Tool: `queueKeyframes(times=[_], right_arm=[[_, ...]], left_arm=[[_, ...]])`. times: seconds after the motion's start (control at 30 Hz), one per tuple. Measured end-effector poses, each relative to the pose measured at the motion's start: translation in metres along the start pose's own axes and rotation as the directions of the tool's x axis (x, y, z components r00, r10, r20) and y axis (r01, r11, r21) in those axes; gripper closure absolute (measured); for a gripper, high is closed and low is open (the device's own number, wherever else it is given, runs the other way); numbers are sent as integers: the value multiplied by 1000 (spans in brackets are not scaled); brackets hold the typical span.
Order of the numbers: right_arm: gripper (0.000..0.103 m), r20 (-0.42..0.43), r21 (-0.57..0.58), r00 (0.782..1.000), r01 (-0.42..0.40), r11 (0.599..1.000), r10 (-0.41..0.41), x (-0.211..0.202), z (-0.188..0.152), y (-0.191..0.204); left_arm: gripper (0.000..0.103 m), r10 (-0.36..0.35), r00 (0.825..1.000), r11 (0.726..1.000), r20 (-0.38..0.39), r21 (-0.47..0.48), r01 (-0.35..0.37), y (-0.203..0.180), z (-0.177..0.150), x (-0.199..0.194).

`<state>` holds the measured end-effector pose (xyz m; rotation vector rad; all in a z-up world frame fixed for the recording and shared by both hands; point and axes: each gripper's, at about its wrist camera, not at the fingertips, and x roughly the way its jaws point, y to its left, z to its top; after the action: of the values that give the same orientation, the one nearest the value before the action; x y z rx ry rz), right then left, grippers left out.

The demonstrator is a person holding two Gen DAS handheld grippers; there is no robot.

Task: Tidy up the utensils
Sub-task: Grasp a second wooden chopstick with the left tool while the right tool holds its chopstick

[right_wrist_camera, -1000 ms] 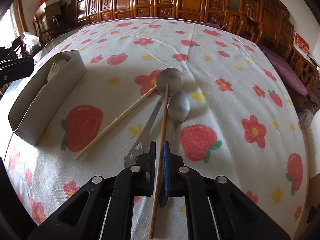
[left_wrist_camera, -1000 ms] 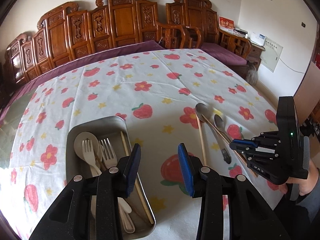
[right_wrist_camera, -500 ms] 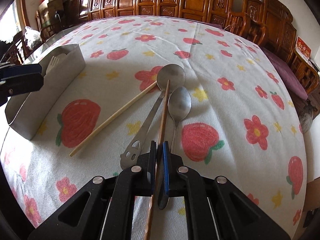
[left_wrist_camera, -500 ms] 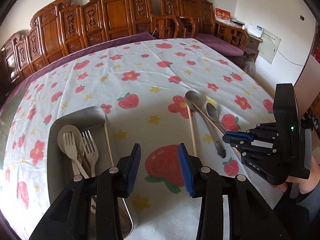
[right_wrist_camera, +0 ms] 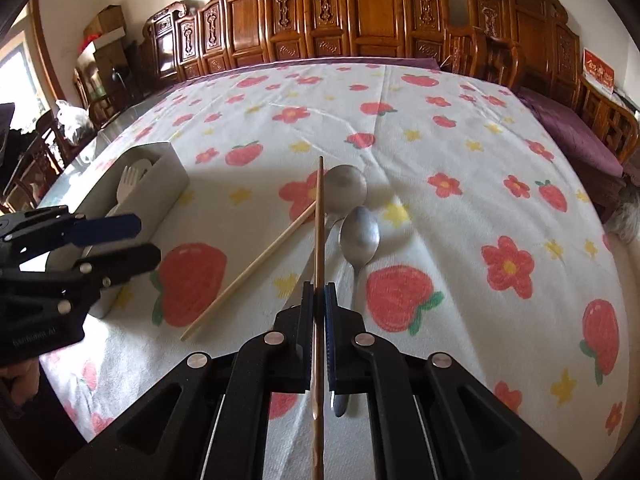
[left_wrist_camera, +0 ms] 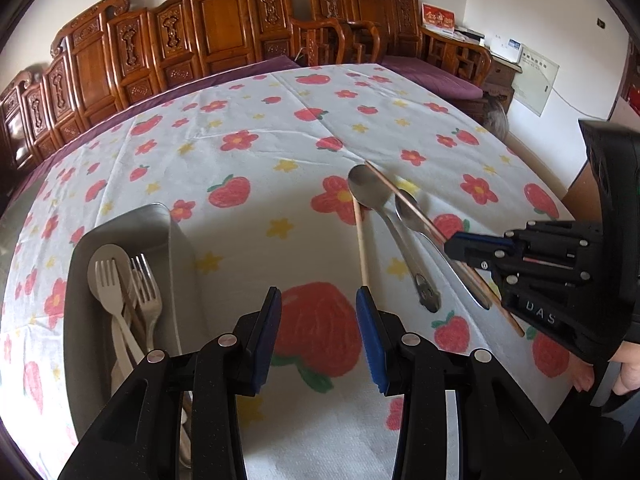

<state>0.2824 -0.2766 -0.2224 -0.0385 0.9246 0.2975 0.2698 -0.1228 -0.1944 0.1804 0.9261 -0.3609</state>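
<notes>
Carved wooden chairs ring your table's strawberry-print cloth; the steel tray holds forks; your left gripper stands apart, empty; your right gripper pinches a slim brown chopstick over two steel spoons.

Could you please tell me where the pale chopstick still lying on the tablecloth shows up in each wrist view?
Left wrist view: the pale chopstick lies just right of centre, running up from the blue pads to the large spoon.
Right wrist view: it lies left of centre, slanting up to the right.
Shared landmark: the large spoon's bowl, which its far tip meets.
</notes>
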Motion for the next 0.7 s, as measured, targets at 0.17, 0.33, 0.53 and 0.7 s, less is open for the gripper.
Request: queueKeyframes(times=[0.17,0.33,0.53,0.7], right_arm=[[97,13,10,1000,25,1000,-25,-2,2,-5],[97,20,1,998,52,999,-52,-3,2,-7],[97,18,5,998,61,998,-61,-2,1,-11],[97,12,2,998,64,998,-64,0,0,-11]], left_arm=[[66,7,1000,1000,-30,17,-6,-12,-2,17],[67,12,998,1000,-66,26,-10,-21,-4,35],[66,17,997,998,-72,60,-13,-32,-6,45],[86,17,996,998,-82,56,-12,-30,-7,55]])
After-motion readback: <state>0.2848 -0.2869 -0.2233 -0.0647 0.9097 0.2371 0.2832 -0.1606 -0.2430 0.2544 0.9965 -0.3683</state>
